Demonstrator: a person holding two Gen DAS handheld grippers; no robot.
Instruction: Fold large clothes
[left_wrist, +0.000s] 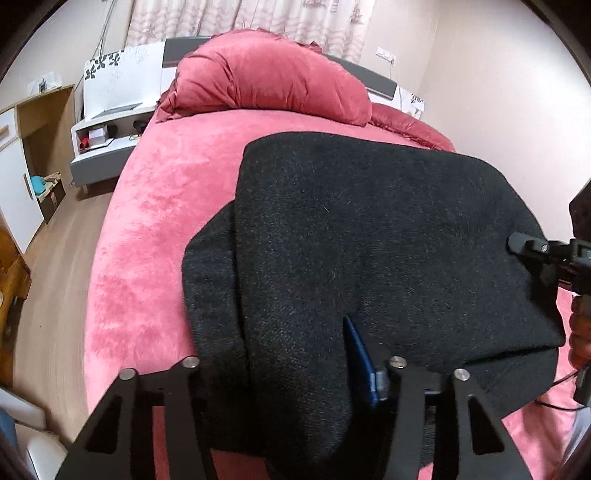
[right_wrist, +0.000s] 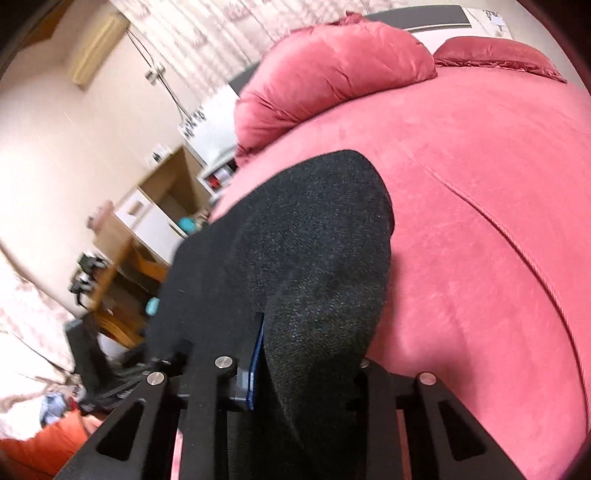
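Two claws, my left claw (left_wrist: 291, 373) and right claw (right_wrist: 295, 365), each pinch the near hem of the black knit garment (left_wrist: 369, 240), which lies folded on the pink bed (left_wrist: 155, 229), long axis running toward the red pillow (left_wrist: 273, 81), its underside hidden.

Blk knit garment (left_wrist: 369, 236), folded, on bed

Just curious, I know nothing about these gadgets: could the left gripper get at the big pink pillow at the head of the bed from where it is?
Probably not yet: the left gripper looks clamped on the black garment, which it must release before reaching the pillow.
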